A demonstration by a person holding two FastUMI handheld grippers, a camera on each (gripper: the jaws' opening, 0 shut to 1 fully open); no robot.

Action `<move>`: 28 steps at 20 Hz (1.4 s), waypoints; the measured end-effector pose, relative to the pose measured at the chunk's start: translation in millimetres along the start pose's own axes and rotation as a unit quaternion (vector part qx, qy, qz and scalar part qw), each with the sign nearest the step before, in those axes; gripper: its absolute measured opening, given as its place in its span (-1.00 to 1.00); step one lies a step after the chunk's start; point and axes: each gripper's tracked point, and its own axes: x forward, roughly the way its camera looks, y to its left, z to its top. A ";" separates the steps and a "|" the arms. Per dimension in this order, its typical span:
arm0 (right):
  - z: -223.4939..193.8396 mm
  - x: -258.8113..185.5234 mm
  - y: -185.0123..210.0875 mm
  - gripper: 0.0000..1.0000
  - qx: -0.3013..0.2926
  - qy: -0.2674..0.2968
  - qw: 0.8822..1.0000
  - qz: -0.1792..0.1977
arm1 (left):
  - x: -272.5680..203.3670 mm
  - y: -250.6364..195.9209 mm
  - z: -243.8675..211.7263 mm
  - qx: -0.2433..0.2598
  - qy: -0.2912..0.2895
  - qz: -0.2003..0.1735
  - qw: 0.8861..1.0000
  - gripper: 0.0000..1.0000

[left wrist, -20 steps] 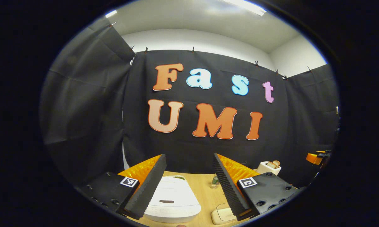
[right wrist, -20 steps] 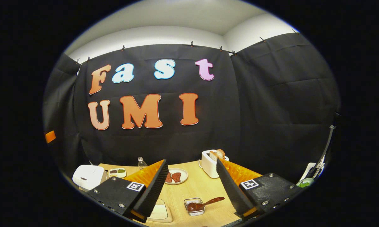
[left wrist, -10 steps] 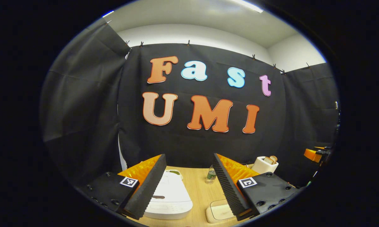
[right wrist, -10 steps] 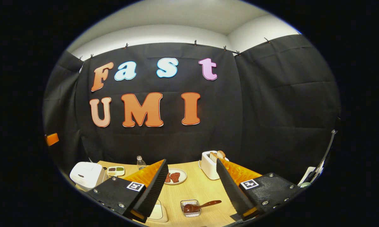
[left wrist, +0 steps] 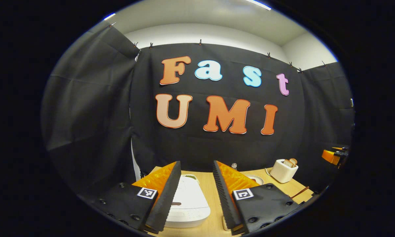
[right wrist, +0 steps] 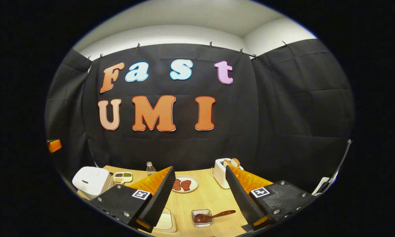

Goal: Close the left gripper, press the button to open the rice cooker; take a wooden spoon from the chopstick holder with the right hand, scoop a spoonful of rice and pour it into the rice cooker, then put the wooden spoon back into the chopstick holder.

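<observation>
Left gripper view: my left gripper above rice cooker, fingers narrowed but gapped, holding nothing. Lid shut; closing step underway, button press next. Right gripper fingers wide, empty; wooden spoon right of cooker, on bench.

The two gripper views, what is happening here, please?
A person holds two tools above a light wooden table. The left tool, partly open and empty, hangs over the white closed rice cooker. The right tool is open and empty above a brown wooden spoon resting in a small clear dish. Nothing is gripped yet.
</observation>
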 end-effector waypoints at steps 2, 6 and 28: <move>-2.7 0.3 2.5 0.90 -0.002 0.001 1.000 0.000 | -0.4 -1.6 -4.7 -0.002 0.008 -0.005 1.000 0.17; -6.7 -2.0 4.9 0.90 -0.002 0.005 1.000 -0.001 | 0.6 21.6 -8.2 -0.003 0.013 0.042 0.999 -0.71; -34.0 3.5 0.3 0.90 -0.007 0.043 0.999 -0.016 | 70.1 53.6 -215.6 -0.054 0.263 0.021 0.963 -0.90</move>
